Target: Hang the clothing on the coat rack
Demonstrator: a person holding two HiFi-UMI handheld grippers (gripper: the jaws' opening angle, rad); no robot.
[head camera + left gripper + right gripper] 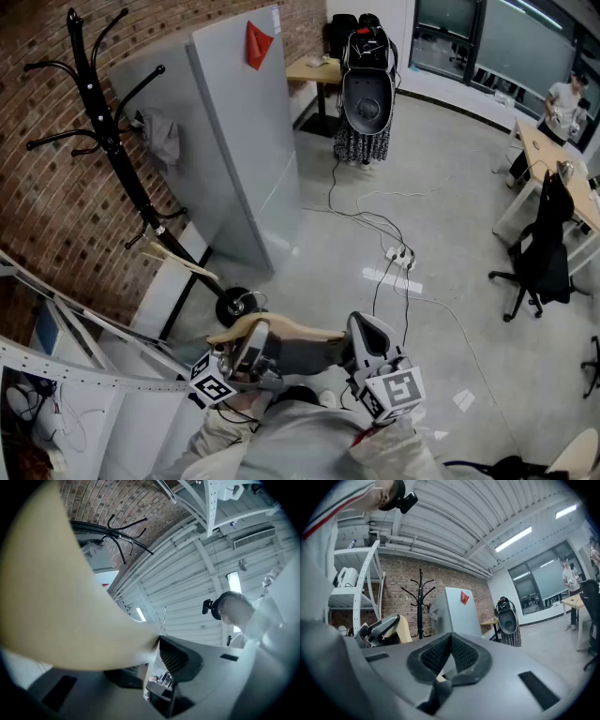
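Note:
Low in the head view I hold a tan wooden hanger (281, 328) with a dark grey garment (309, 358) draped under it. My left gripper (255, 342) is shut on the hanger's left end, which fills the left gripper view as a tan blur (61, 597) beside the left gripper (157, 644). My right gripper (361, 337) is at the hanger's right end. In its own view the right gripper (450, 641) has its pads met at the tips, with grey cloth and a tan sliver (439, 678) between them. The black coat rack (103, 122) stands ahead-left against the brick wall.
A grey cabinet (239, 141) stands right of the rack, with a grey cloth (164, 136) hanging beside it. A white shelf frame (66, 319) is at my left. Cables and a power strip (398, 255) lie on the floor. An office chair (544, 253) and a person (565, 103) are far right.

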